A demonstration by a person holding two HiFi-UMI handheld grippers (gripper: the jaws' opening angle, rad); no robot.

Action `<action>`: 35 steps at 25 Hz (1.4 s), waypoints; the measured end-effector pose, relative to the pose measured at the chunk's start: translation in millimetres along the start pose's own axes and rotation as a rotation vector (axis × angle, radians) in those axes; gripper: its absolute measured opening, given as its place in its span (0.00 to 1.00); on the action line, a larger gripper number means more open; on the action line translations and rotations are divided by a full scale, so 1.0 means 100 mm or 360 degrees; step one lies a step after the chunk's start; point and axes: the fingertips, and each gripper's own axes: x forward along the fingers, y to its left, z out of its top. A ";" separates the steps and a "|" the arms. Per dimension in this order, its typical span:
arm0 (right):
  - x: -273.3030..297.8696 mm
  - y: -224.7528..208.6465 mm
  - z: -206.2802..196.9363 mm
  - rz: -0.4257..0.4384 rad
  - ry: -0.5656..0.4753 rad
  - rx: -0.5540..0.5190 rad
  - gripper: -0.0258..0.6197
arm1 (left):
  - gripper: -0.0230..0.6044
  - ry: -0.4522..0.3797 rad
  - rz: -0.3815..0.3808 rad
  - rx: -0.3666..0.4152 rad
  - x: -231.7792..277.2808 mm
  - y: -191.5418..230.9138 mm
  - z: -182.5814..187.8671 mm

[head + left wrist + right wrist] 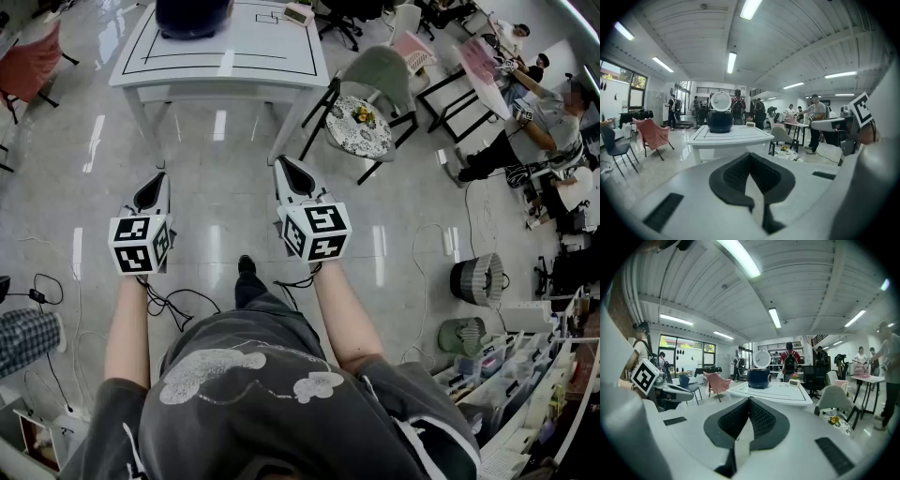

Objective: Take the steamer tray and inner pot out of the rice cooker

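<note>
A dark blue rice cooker with its white lid raised stands on a white table some way ahead; it also shows in the right gripper view and at the head view's top edge. I cannot see the steamer tray or inner pot inside it. My left gripper and right gripper are held side by side over the floor, short of the table. Both are shut with nothing between their pads.
A green chair and a round floral stool stand right of the table. A small white box sits on the table's far right. Cables trail on the floor near my feet. People work at desks on the right. A pink chair stands left.
</note>
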 end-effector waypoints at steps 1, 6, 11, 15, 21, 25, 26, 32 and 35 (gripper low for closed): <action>-0.01 0.00 -0.01 -0.0001 0.0002 0.0003 0.08 | 0.05 -0.0008 -0.0002 -0.0001 -0.01 -0.01 0.01; -0.05 -0.03 -0.07 -0.0007 0.0010 0.0018 0.08 | 0.05 -0.0034 -0.0007 -0.0010 -0.02 -0.04 0.00; -0.01 -0.13 -0.12 -0.0012 0.0024 0.0058 0.08 | 0.05 -0.0009 0.0006 -0.0023 0.03 -0.05 -0.06; 0.08 -0.31 -0.15 -0.0029 0.0012 0.0135 0.08 | 0.05 0.0013 0.0022 -0.0004 0.15 -0.03 -0.06; 0.45 -0.59 -0.06 0.0070 -0.0052 0.0148 0.10 | 0.05 0.0008 0.0096 0.0001 0.51 0.13 0.11; 0.81 -0.84 0.10 0.0153 -0.0106 0.0166 0.41 | 0.49 -0.0086 0.0063 -0.0056 0.88 0.13 0.36; 0.89 -0.91 0.13 0.0159 -0.0112 0.0172 0.47 | 0.57 -0.0107 0.0064 -0.0069 0.97 0.14 0.42; 1.25 -1.37 0.20 0.0182 -0.0112 0.0235 0.53 | 0.72 -0.0151 0.0178 -0.0118 1.36 0.27 0.59; 1.40 -1.53 0.19 0.0178 -0.0077 0.0249 0.53 | 0.72 -0.0148 0.0198 -0.0115 1.48 0.29 0.70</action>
